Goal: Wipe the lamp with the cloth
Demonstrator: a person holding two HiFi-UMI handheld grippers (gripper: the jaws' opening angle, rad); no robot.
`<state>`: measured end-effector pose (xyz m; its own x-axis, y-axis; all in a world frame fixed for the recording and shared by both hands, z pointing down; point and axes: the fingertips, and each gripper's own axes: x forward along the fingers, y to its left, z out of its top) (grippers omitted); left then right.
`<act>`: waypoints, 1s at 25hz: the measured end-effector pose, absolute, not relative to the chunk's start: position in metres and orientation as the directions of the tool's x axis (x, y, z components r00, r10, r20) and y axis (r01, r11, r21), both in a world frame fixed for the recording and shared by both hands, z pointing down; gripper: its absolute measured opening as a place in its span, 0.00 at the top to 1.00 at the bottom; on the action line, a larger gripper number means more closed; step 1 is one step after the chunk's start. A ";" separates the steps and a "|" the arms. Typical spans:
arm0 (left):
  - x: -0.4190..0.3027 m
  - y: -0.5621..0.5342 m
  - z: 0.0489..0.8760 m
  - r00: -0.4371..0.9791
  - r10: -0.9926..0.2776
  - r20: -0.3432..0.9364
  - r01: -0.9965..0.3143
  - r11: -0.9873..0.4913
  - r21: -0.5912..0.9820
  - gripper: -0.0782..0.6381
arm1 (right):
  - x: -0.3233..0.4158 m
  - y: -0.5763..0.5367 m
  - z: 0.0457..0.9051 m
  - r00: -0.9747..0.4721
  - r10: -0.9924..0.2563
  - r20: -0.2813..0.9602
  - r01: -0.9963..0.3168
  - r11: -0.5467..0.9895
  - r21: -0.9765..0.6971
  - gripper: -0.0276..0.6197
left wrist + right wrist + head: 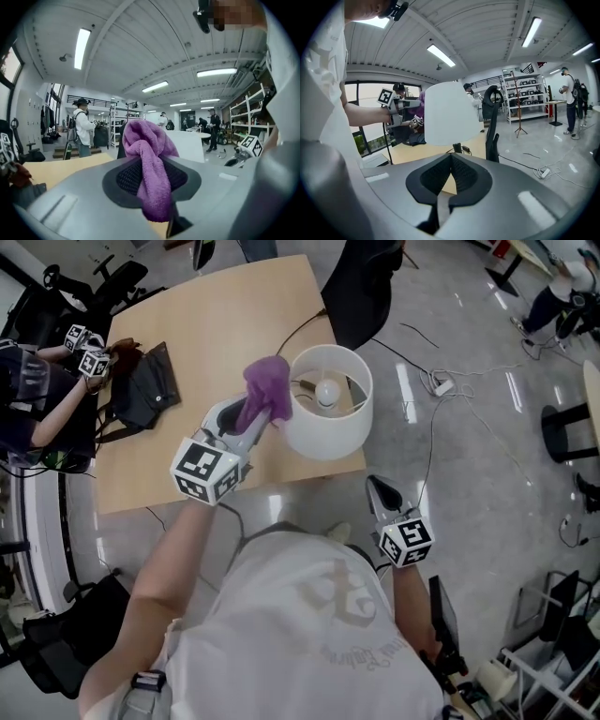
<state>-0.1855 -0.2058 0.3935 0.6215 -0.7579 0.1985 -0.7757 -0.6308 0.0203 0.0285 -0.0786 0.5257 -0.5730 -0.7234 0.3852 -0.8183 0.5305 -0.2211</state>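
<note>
Wooden surface [206, 324] holds the lamp [328, 427] and a black bag [145, 390]. Jaws of the left gripper [261, 420] clench the purple cloth [267, 385] just beside the lamp; those of the right gripper [378, 488] are closed on nothing.

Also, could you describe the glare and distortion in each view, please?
Head view: even light, white glare streaks on the glossy grey floor. Left gripper view: fisheye bending, black corners, fluffy purple cloth sharp. Right gripper view: same bending, long ceiling tube lights blown white.

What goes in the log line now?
left tongs: gripping fluffy purple cloth | cloth: beside round white lampshade | right tongs: shut, empty
</note>
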 end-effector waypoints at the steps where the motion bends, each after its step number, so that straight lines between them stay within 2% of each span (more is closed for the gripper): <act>1: -0.187 -0.210 0.399 0.614 -0.755 0.230 -0.777 -0.629 0.007 0.76 | 0.028 -0.078 0.525 -0.568 -0.727 0.385 -0.822 0.525 -0.221 0.94; 7: -0.190 -0.218 0.454 0.609 -0.692 0.386 -0.761 -0.648 0.040 0.76 | 0.038 -0.073 0.527 -0.521 -0.750 0.407 -0.853 0.476 -0.214 0.94; 16: -0.202 -0.220 0.526 0.620 -0.594 0.513 -0.755 -0.629 0.184 0.76 | 0.040 -0.072 0.526 -0.468 -0.778 0.420 -0.883 0.427 -0.193 0.94; 21: -0.214 -0.226 0.534 0.624 -0.584 0.519 -0.760 -0.606 0.233 0.76 | 0.038 -0.072 0.519 -0.423 -0.804 0.419 -0.906 0.383 -0.181 0.94; 25: -0.214 -0.240 0.499 0.692 -0.580 0.429 -0.708 -0.660 0.250 0.76 | 0.038 -0.072 0.512 -0.383 -0.824 0.418 -0.924 0.348 -0.160 0.94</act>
<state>-0.2138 -0.2399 0.4987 0.6920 -0.5804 0.4292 -0.7085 -0.6602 0.2495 0.0376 -0.0718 0.5117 -0.3830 -0.8239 0.4177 -0.9237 0.3482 -0.1601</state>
